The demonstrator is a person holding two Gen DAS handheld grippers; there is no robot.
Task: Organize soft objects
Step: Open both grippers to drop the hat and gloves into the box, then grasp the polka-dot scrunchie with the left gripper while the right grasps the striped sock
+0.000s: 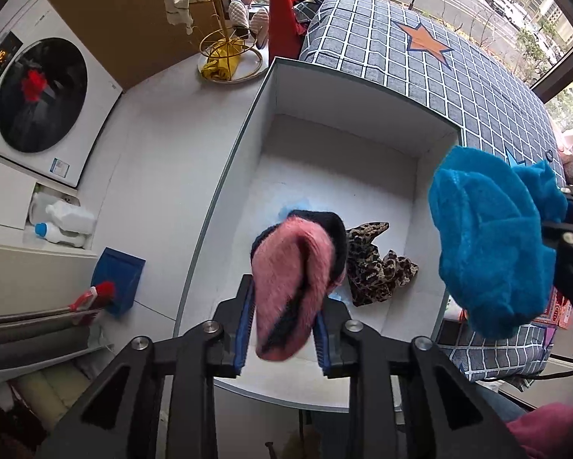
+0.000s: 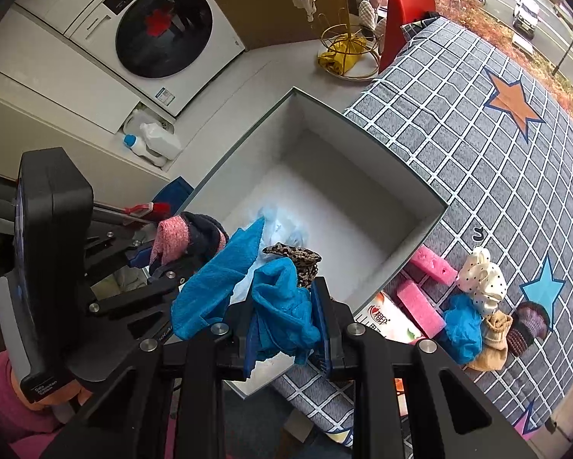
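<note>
— Left wrist view: the left gripper (image 1: 284, 329) hangs over the white box (image 1: 248, 122), its jaws slightly apart around a pink sock (image 1: 290, 287). Whether the pads press it, I cannot tell.
— And the right gripper (image 2: 286, 329)?
— Clamped on a blue cloth (image 2: 278, 306). A leopard-print piece (image 1: 374, 264) lies in the box at 3 o'clock of the sock.

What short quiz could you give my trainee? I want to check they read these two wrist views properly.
1. True or false: the box is empty.
2. What does the right tool grip? A red towel, B blue cloth, C yellow sock.
3. Fill in: the sock between the left tool's fingers is mostly ___.
Key: 1 false, a leopard cloth lies inside; 2 B; 3 pink.
</note>
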